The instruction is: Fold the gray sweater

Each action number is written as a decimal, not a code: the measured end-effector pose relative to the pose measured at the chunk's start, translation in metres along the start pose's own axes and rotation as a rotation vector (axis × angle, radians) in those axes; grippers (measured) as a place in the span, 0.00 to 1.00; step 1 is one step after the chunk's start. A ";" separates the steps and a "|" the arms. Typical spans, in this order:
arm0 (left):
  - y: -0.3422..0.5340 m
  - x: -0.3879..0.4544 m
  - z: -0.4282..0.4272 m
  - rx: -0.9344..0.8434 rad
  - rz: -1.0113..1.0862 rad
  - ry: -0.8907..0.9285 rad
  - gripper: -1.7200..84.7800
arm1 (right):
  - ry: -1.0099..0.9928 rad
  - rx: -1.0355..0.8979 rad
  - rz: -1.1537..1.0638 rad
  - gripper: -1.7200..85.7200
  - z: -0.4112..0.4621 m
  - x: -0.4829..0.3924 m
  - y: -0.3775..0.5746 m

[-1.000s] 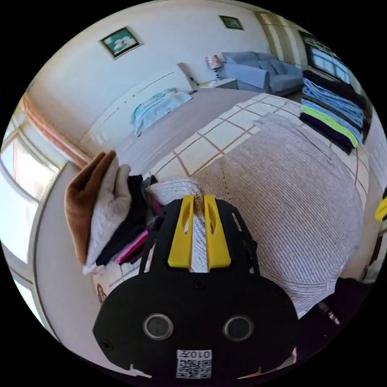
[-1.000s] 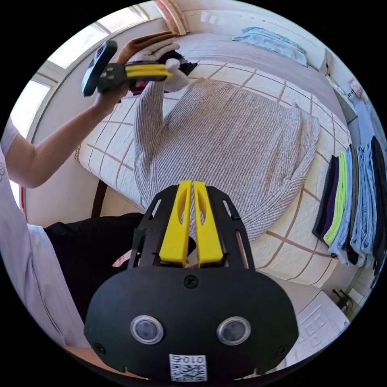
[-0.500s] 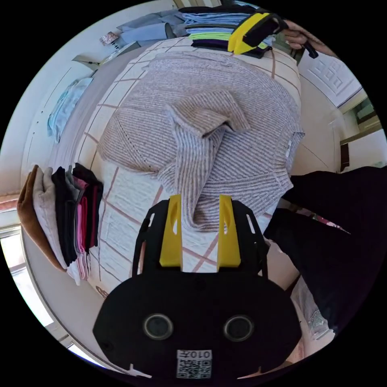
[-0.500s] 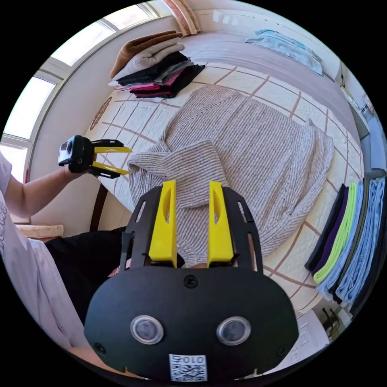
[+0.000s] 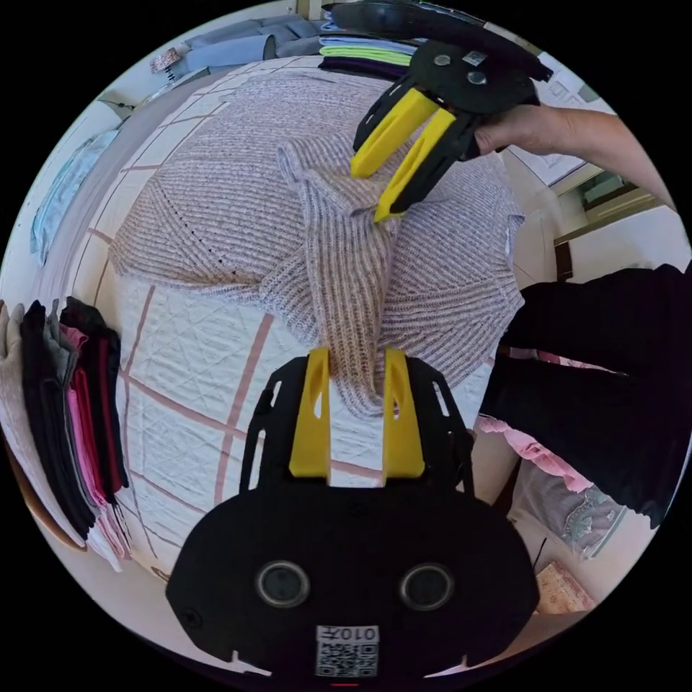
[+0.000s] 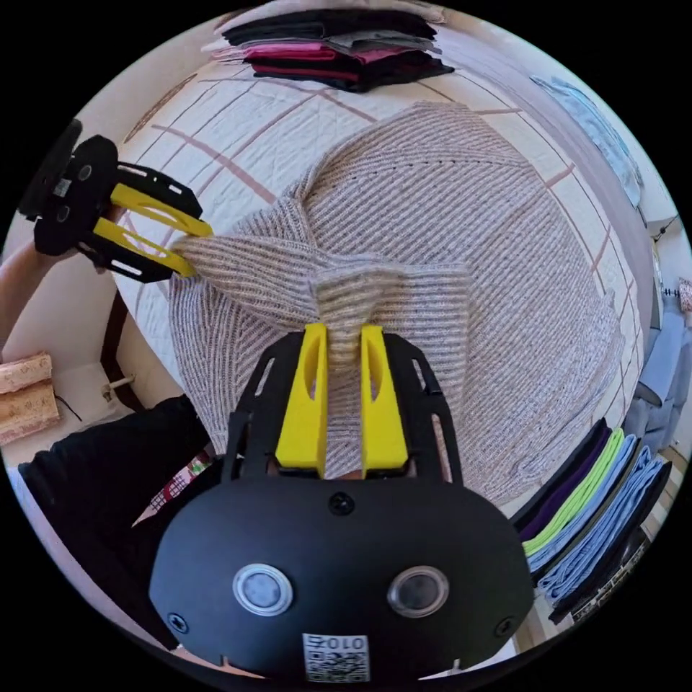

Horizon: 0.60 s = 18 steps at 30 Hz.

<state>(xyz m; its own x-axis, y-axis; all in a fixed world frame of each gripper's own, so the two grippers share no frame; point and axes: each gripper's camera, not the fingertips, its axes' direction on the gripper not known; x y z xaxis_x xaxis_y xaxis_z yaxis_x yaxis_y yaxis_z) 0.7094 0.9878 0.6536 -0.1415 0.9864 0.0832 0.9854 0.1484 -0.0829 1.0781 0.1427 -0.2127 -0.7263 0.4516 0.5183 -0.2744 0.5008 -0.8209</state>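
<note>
Left tool [image 5: 355, 360]: yellow jaws parted, straddling the lower part of the folded-in sleeve [image 5: 346, 274]; I judge it released, since gaps show between fabric and jaws. It sits low so I can guide the sleeve's line.

Right tool [image 6: 339, 335]: yellow jaws set either side of a bunched ridge of the sleeve near its cuff; whether both jaws actually press I cannot tell from this angle. It is placed there, I judge, to lay the cuff end flat across the body.

Gray ribbed knit sweater [image 6: 461, 238]: spread on the cream quilted bed [image 5: 187, 382], one sleeve drawn over the chest, the fold not yet squared.

Dark and pink folded stack [image 5: 79, 411]: beside the sweater, apart from it.

Blue, green and dark folded stack [image 6: 584, 504]: at the other side, likewise apart, leaving folding room.
</note>
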 end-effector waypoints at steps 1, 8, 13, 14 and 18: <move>0.008 -0.002 -0.005 0.029 -0.024 -0.004 0.10 | -0.019 0.037 -0.031 0.10 -0.014 0.006 0.005; 0.100 -0.020 -0.018 0.185 -0.432 0.088 0.07 | -0.141 0.170 -0.239 0.08 -0.125 0.052 0.017; 0.173 -0.027 -0.002 0.301 -0.858 0.211 0.06 | 0.001 0.358 -0.527 0.08 -0.214 0.039 -0.028; 0.178 -0.026 0.001 0.320 -0.897 0.228 0.06 | 0.032 0.408 -0.612 0.08 -0.236 0.031 -0.039; 0.197 -0.010 0.002 0.400 -1.062 0.235 0.06 | 0.138 0.551 -0.916 0.08 -0.296 -0.003 -0.046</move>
<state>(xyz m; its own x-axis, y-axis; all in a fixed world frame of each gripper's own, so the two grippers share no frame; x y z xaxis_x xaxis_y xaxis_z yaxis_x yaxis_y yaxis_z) 0.9043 1.0075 0.6347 -0.8176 0.3204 0.4784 0.2747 0.9473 -0.1649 1.2790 0.3366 -0.1053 -0.0324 0.1706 0.9848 -0.9486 0.3050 -0.0840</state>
